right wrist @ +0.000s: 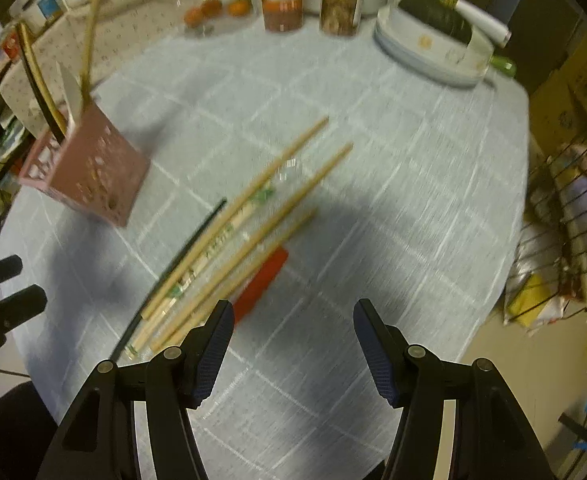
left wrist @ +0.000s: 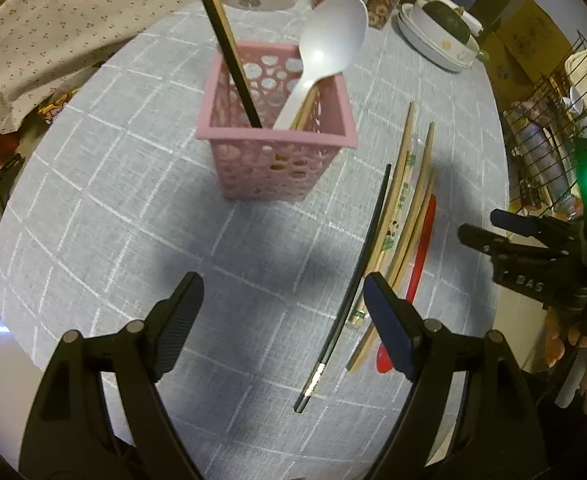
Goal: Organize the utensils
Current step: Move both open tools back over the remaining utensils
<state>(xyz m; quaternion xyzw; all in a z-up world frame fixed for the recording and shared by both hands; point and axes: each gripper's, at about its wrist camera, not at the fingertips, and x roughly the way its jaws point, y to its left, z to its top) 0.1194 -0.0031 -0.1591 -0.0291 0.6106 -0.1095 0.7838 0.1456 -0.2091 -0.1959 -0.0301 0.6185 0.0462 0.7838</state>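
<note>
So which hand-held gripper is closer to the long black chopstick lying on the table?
Left. The left hand-held gripper has the long black chopstick just inside its right finger. The right hand-held gripper hovers further off, past the wooden chopsticks.

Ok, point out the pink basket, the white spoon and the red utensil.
pink basket (left wrist: 269,168), left wrist view, front wall below the rim.
white spoon (left wrist: 333,36), left wrist view, middle of the bowl.
red utensil (right wrist: 263,280), right wrist view, middle of the visible red part.
</note>
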